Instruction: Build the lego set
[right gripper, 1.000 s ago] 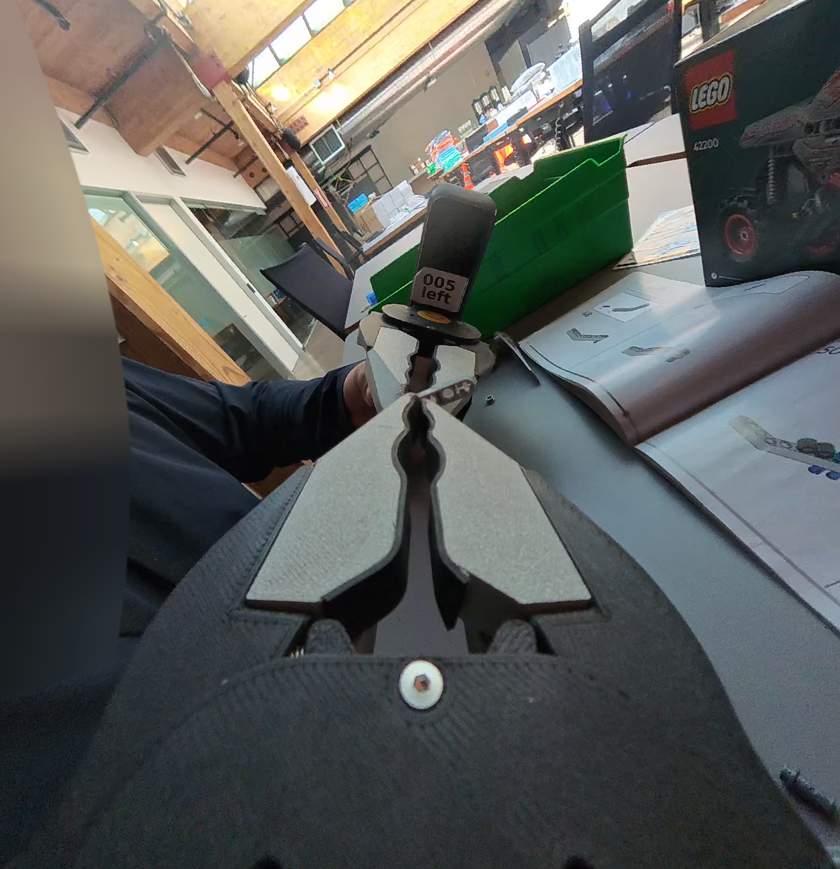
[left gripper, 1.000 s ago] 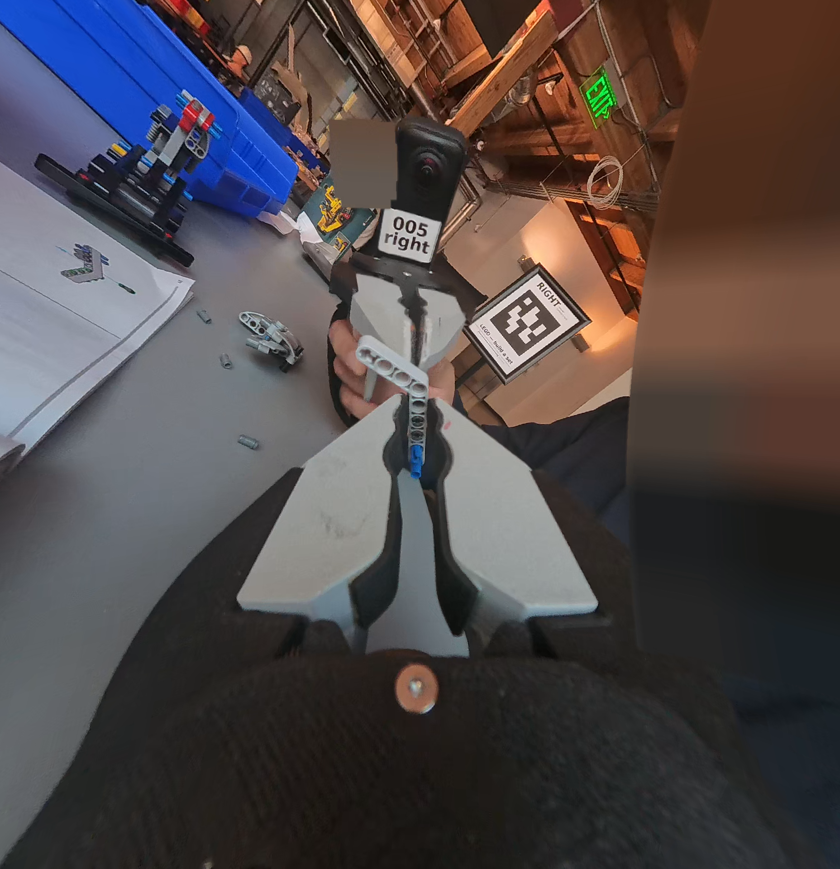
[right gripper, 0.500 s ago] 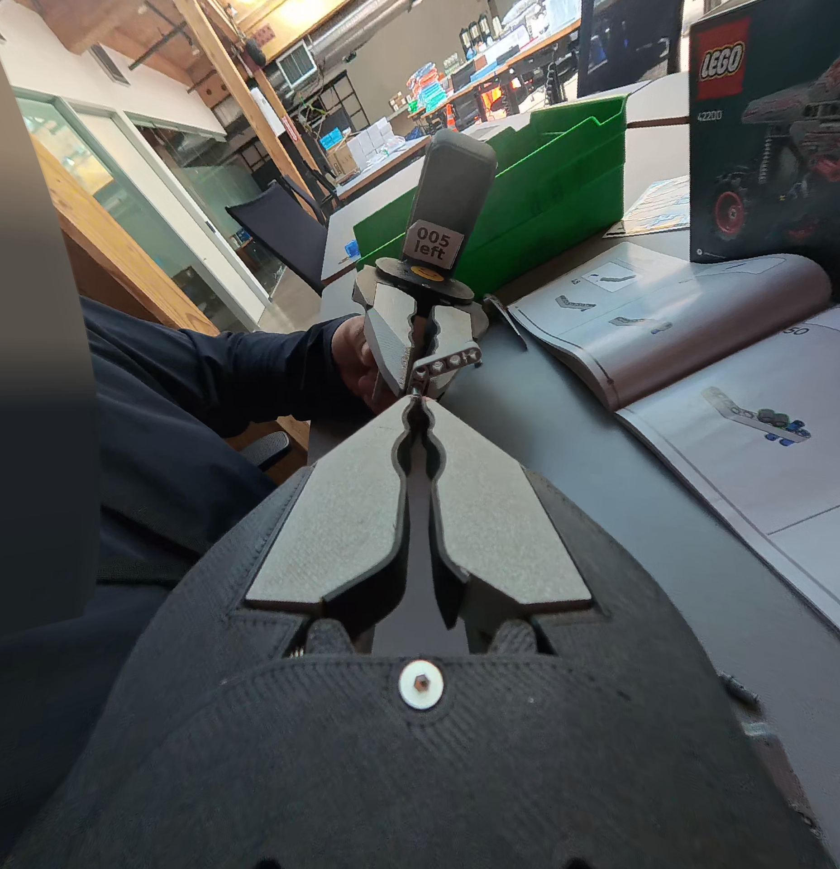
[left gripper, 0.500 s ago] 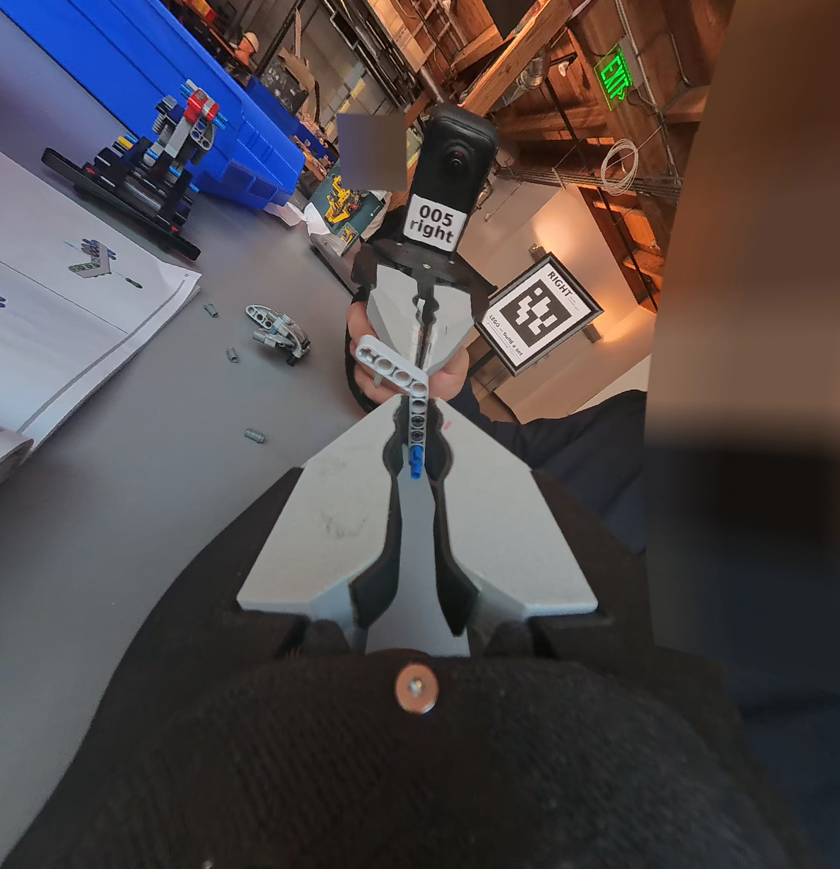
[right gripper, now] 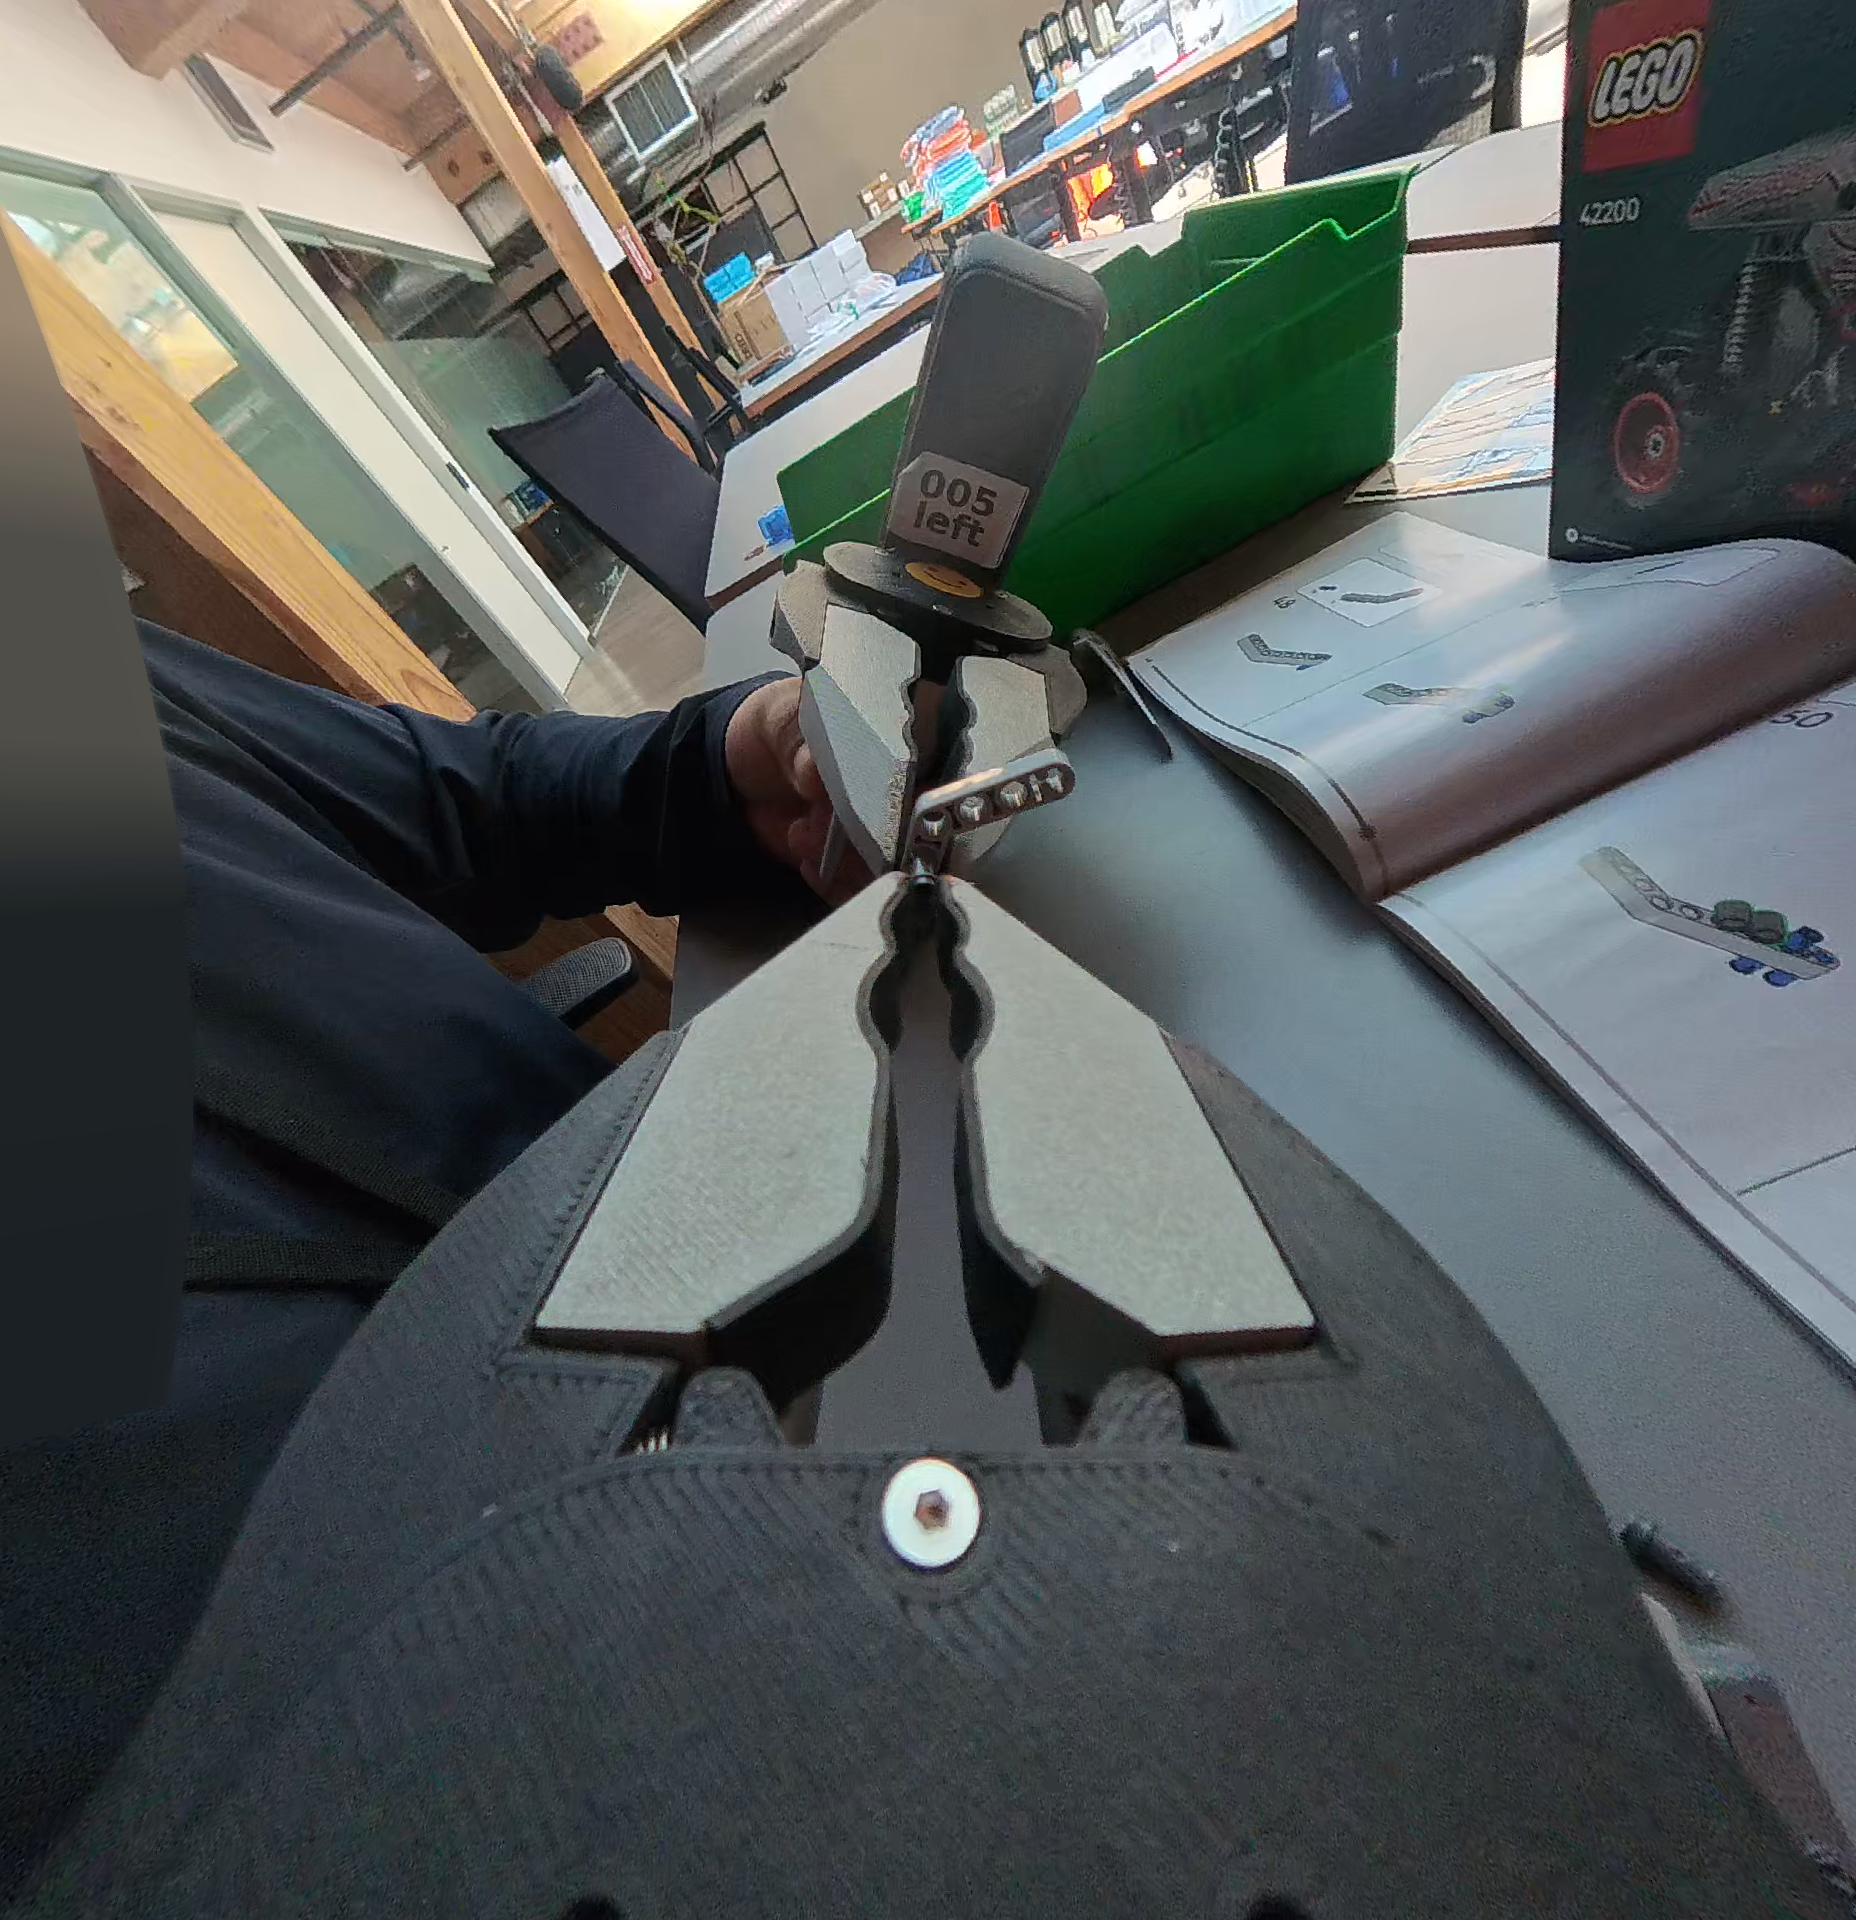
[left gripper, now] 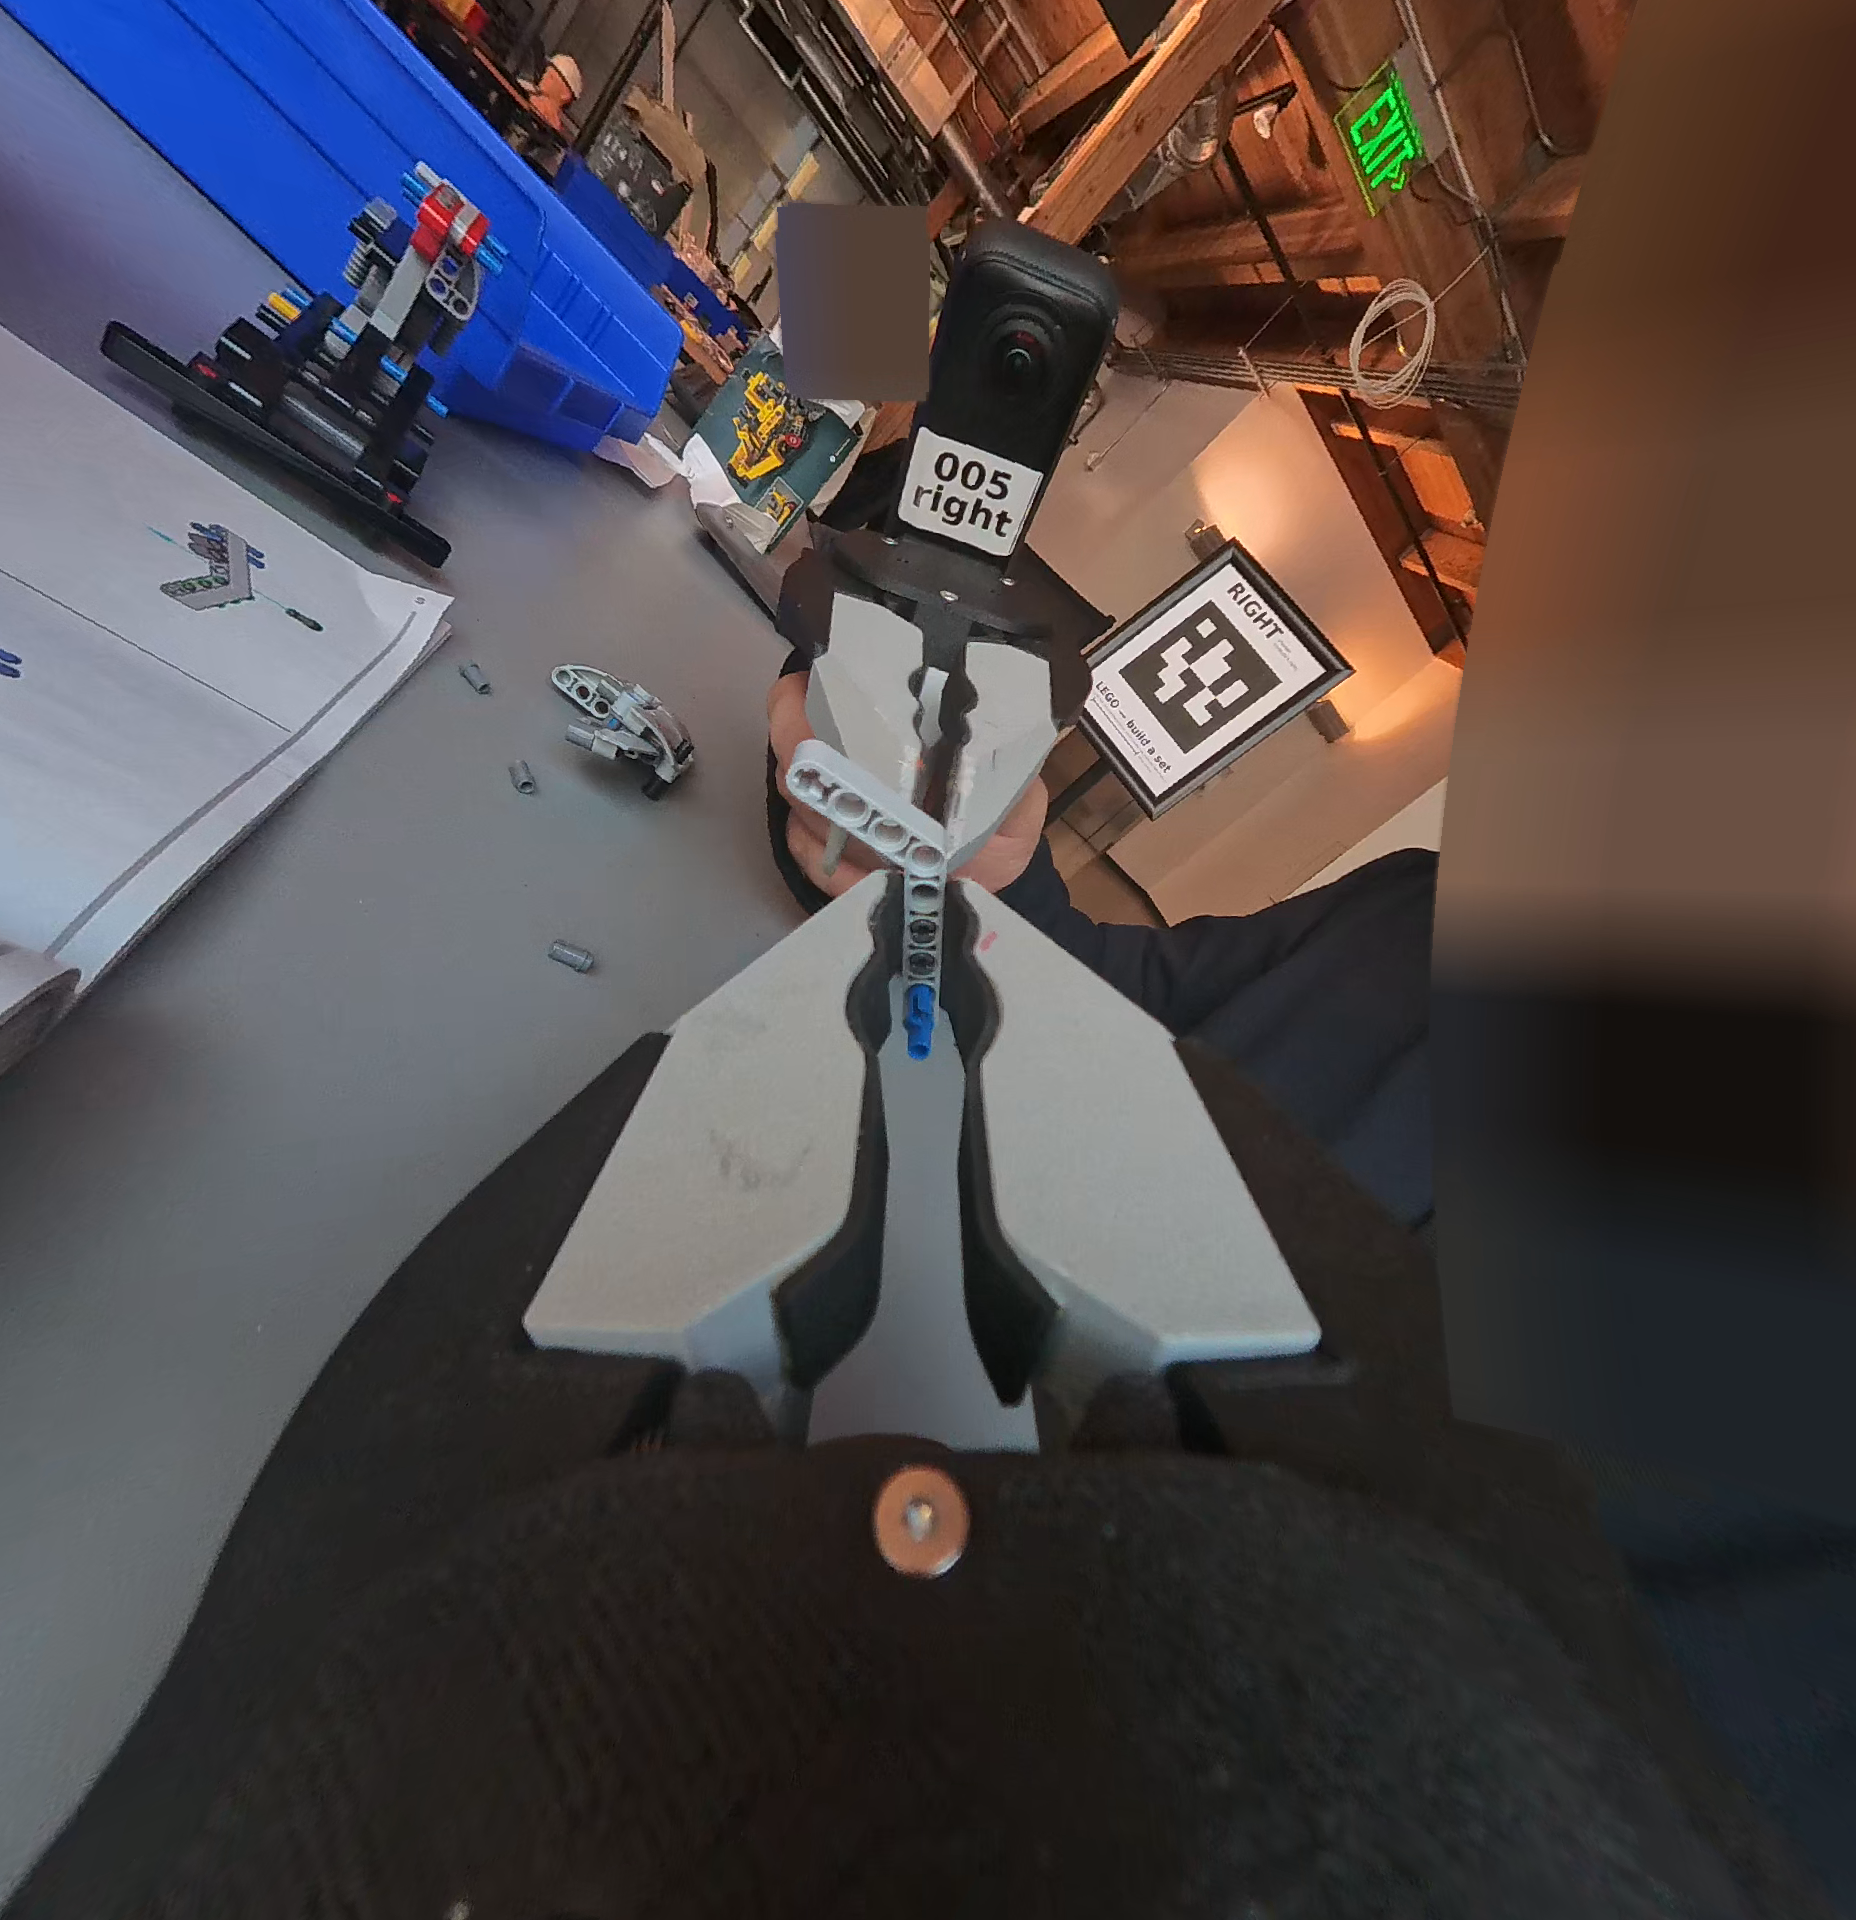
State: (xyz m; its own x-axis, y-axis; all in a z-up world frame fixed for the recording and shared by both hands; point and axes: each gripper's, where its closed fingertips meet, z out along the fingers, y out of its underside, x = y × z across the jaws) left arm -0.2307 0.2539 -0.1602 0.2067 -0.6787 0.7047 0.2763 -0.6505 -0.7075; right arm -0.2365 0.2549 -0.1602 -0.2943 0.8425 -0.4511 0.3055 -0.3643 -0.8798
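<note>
My left gripper (left gripper: pixel 919 906) is shut on a grey bent beam (left gripper: pixel 922 914) that carries a blue pin (left gripper: pixel 916 1023) between the fingers. The beam's free arm (left gripper: pixel 862 805) sticks up and to the left. My right gripper (right gripper: pixel 919 888) is shut, with a small dark pin (right gripper: pixel 920 881) at its tips that touches the beam's bend (right gripper: pixel 991 798). The two grippers face each other tip to tip above the grey table (left gripper: pixel 280 1039). The right gripper also shows in the left wrist view (left gripper: pixel 934 800), and the left gripper in the right wrist view (right gripper: pixel 929 774).
A partly built model (left gripper: pixel 352 343) stands by a blue bin (left gripper: pixel 384 156). An open instruction booklet (left gripper: pixel 124 675) (right gripper: pixel 1578 790) lies on the table. A small sub-assembly (left gripper: pixel 623 722) and loose grey pins (left gripper: pixel 571 956) lie near it. A green bin (right gripper: pixel 1215 364) and the set's box (right gripper: pixel 1724 281) stand behind. The grippers are tip to tip, or close to it.
Both grippers stay shut and tip to tip. The left gripper has turned a little, so the beam's free arm now shows side-on in the right wrist view.
</note>
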